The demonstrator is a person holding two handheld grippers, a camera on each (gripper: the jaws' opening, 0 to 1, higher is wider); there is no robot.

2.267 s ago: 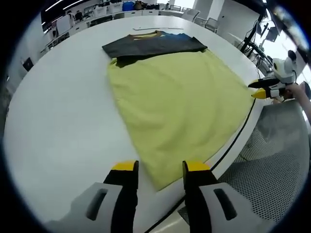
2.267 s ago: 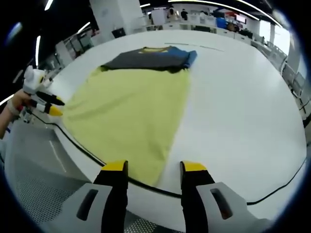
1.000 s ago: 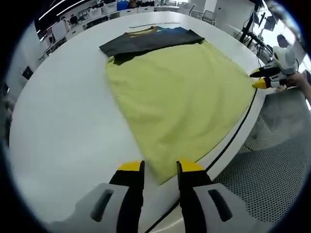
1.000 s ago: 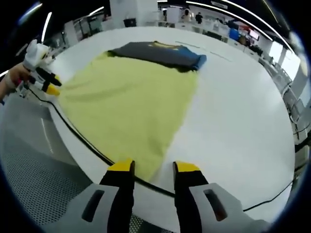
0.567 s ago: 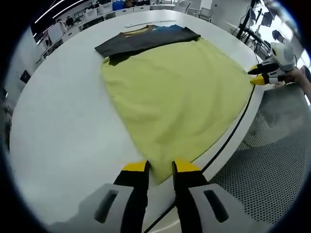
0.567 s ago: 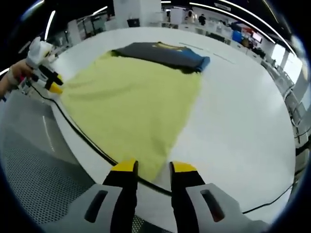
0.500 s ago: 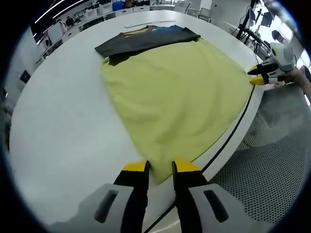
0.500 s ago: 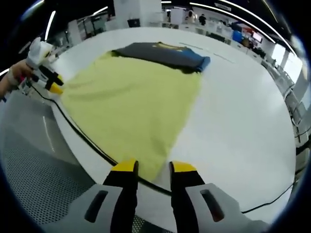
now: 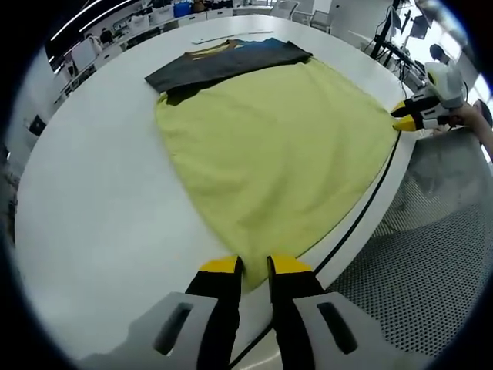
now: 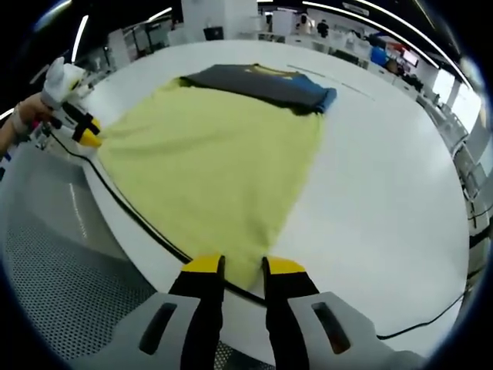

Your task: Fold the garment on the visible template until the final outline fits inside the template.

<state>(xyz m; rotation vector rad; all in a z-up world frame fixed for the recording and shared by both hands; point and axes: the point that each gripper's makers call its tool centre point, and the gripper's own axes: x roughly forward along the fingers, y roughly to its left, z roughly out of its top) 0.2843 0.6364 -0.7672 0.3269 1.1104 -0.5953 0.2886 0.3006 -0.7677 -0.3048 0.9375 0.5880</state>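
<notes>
White round tabletop (image 9: 92,193); yellow garment (image 9: 269,146) spread centre frame. Left gripper (image 9: 254,268) and right gripper (image 10: 243,267) narrowed since earlier, nearly shut on bottom corners; lift for fold judged next.

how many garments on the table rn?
2. A yellow-green garment spread flat, its near corners at the left tool and right tool. A dark garment folded at its far end. Anything beneath them would be hidden.
</notes>
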